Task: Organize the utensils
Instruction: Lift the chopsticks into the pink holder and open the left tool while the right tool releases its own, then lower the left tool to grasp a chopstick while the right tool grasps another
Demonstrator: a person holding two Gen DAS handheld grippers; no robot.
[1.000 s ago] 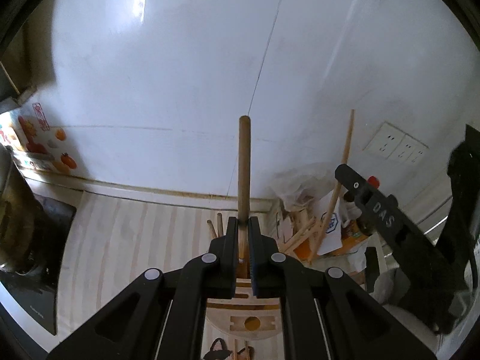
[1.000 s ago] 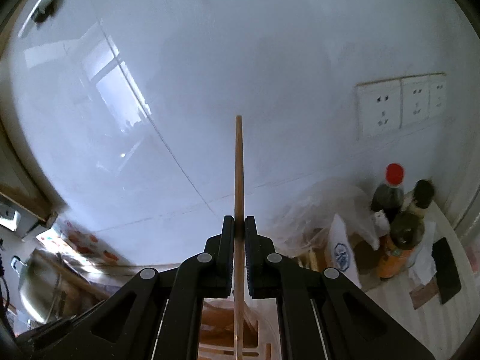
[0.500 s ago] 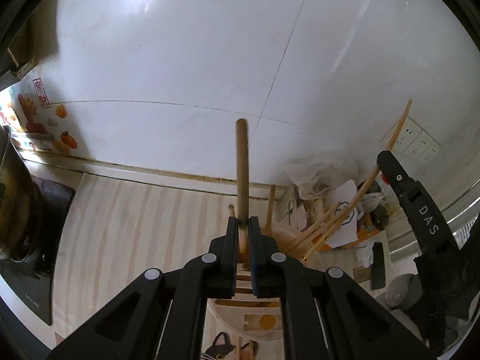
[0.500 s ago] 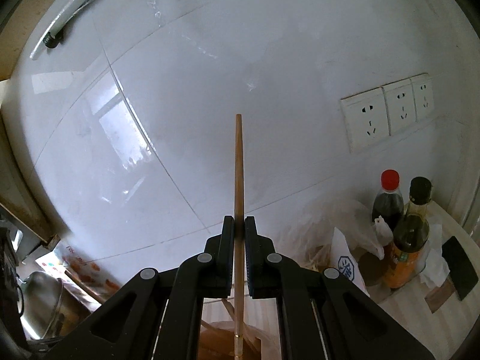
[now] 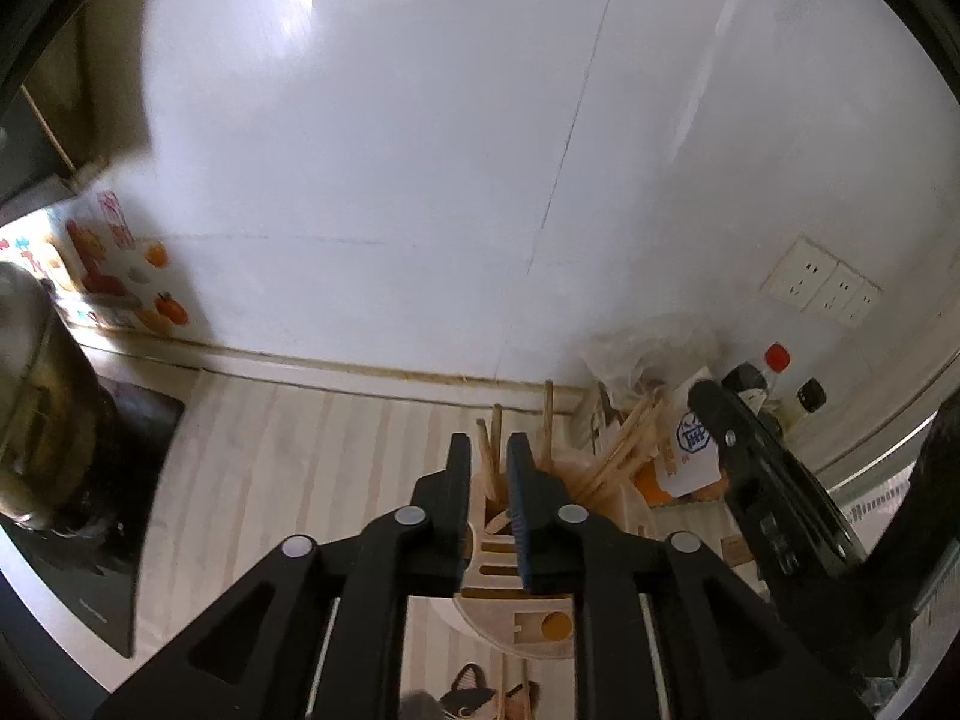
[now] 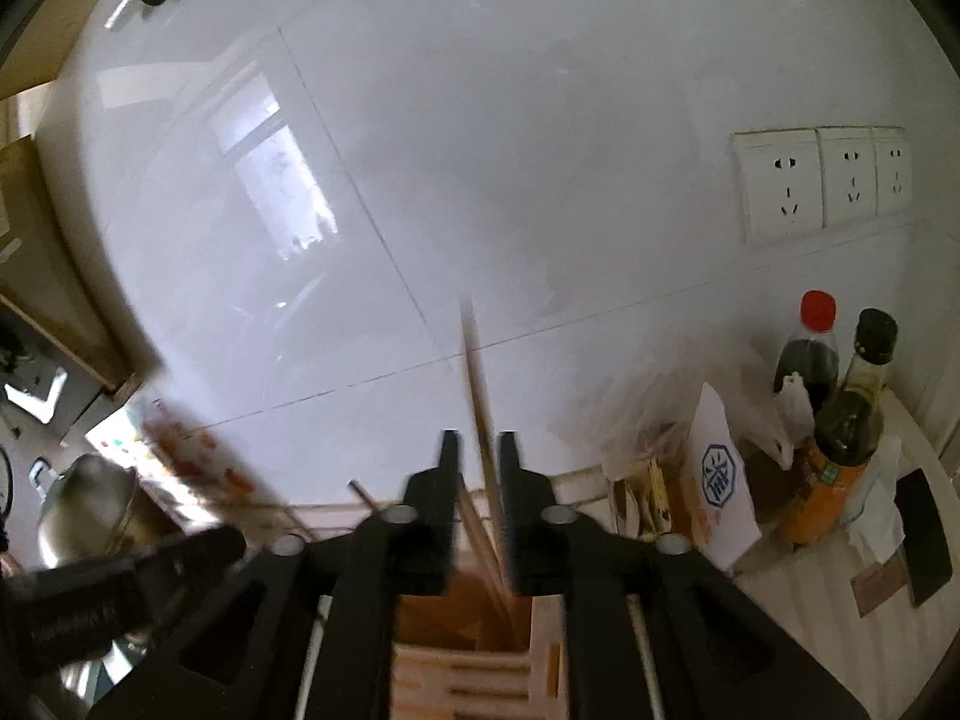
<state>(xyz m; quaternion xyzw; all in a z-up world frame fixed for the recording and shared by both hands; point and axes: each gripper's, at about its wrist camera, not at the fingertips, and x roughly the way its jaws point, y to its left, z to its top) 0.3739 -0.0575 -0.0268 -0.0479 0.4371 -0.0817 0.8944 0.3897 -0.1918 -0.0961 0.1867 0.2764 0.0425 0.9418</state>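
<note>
Utensils released into wooden holder [image 5: 528, 564]; left claw [image 5: 487, 468], right claw [image 6: 478, 462] just opened narrowly.

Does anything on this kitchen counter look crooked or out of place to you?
Mostly tidy. The thin wooden chopstick between the right gripper jaws, which have just opened, leans instead of standing straight in the wooden utensil holder. Other sticks there splay sideways.
</note>
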